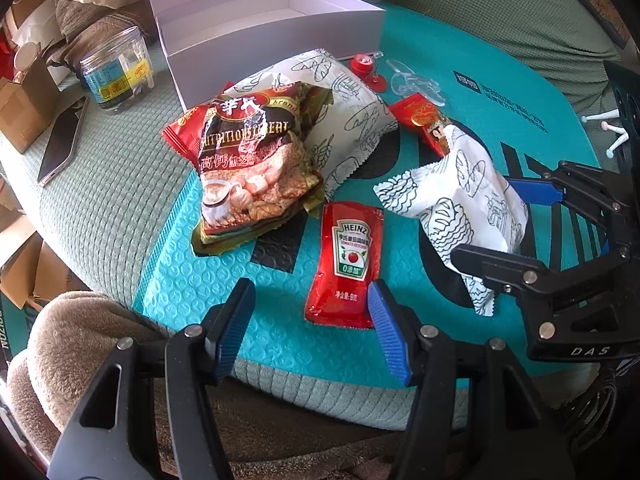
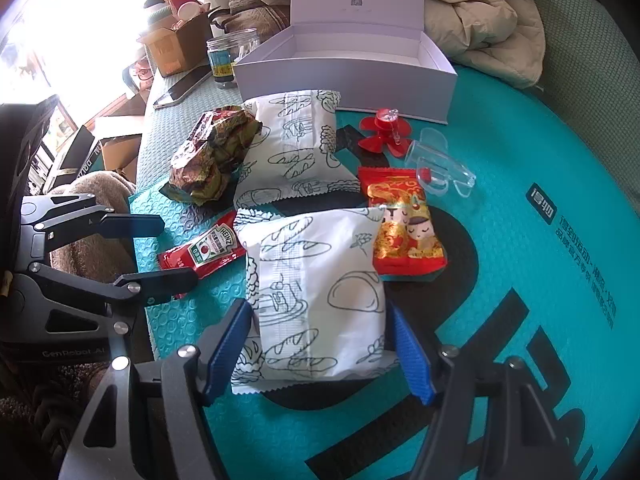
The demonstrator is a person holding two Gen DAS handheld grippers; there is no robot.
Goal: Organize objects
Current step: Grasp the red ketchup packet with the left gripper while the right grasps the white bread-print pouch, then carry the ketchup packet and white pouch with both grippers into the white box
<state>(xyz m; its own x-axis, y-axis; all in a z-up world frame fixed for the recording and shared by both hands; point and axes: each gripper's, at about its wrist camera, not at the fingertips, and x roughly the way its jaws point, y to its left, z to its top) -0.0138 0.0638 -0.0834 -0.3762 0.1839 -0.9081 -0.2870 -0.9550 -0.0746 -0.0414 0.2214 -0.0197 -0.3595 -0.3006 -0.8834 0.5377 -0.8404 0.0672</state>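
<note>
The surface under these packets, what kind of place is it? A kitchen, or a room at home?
Probably a living room or bedroom, not a kitchen. The teal mat lies on a quilted green cushion, like a sofa or bed. A beige padded jacket is heaped behind the white box, and cardboard boxes stand nearby.

home: sofa [image 2: 580, 40], jacket [image 2: 480, 12], boxes [image 2: 176, 44] (cluttered)

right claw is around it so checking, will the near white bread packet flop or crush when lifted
The near white bread packet looks puffy and soft, so it would probably dent under the right claw. Its crimped film ends may sag. It seems light for its size, likely air-filled.
</note>
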